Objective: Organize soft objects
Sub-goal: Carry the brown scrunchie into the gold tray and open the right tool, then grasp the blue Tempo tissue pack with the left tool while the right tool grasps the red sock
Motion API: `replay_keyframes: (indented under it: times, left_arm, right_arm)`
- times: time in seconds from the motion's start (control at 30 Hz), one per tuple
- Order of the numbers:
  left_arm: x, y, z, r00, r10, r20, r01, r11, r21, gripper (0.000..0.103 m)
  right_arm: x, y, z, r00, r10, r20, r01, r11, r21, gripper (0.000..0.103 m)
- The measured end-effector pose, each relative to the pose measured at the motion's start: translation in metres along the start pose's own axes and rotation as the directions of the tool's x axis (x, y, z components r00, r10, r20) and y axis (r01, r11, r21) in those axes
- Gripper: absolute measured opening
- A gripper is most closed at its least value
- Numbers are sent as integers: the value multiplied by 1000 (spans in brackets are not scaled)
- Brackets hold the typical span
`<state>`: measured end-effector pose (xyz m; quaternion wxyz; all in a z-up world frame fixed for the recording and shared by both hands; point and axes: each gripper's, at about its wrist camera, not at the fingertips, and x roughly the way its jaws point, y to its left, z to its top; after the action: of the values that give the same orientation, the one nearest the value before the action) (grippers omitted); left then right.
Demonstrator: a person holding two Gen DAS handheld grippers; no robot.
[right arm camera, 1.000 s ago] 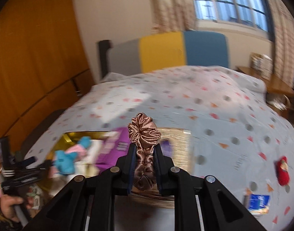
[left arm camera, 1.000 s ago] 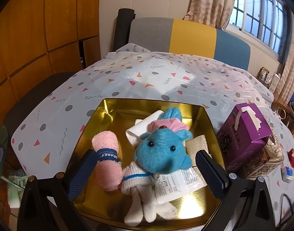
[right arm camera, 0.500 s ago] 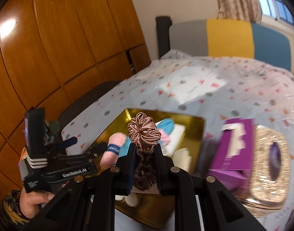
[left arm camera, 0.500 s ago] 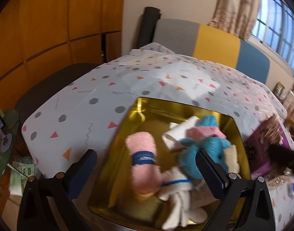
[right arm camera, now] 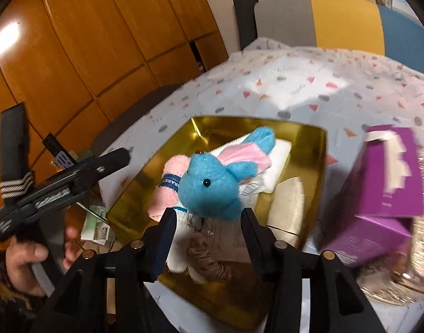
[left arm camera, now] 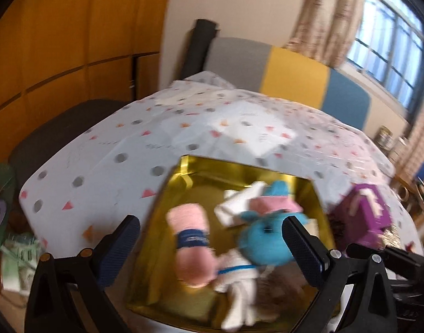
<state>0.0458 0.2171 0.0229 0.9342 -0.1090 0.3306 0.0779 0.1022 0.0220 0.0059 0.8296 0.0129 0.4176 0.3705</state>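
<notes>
Both grippers are black plastic frames with blue, finely textured pads. Over the near edge of the gold tray (right arm camera: pixel 321 149), the right gripper (right arm camera: pixel 206 230) has its fingers spread wide with nothing between them. The brown satin scrunchie (right arm camera: pixel 209 260) lies gathered and wrinkled in the tray's near part, just below and between those fingers, beside the plush toy's white legs. The left gripper (left arm camera: pixel 209 247) is also wide open and empty, over the tray's near left side; in the right wrist view it shows at the left (right arm camera: pixel 73 177), gripped by a hand (right arm camera: pixel 26 266).

The tray is shiny, mirror-like metal with cut corners and low walls. Inside it lie a fuzzy blue plush toy (right arm camera: pixel 212 186) with a pink cap, a rolled pink towel (right arm camera: pixel 167 186) ringed by a dark blue band, a folded white cloth (right arm camera: pixel 278 163) and a beige ribbed cloth (right arm camera: pixel 287 208). A glossy purple box (right arm camera: pixel 384 194) stands just right of the tray on the white tablecloth (right arm camera: pixel 295 88), printed with grey dots and coloured triangles.
</notes>
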Motion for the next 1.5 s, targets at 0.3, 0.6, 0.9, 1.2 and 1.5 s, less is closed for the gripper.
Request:
replay_keyframes:
  times: [0.3,0.6,0.9,1.2,1.5]
  left_arm:
    - [-37,-131,-6,945,-323,-42,320,895,309,103]
    - [-42,-303,-56,803,-507,-313,586,574,572,103]
    - [0,-457,-126,707,-454,-543,685,245,686,103]
    - [56,-541,-184,692,-333,-640,699,88,710,103]
    - [90,-569,-206,625,-299,-721,769,79,634,85]
  right_arm:
    - [-120,-76,-44,974,-188,123,168,973,155,49]
    - [-265,-205,-118,842,-528,108,388,733,559,49]
    - [-364,-282,-177,749,-657,86,361,513,779,49]
    - [-387,-323,-198,777,-628,50,367,517,774,49]
    - [-359,-400,-177,824,-563,-71,436,547,715,53]
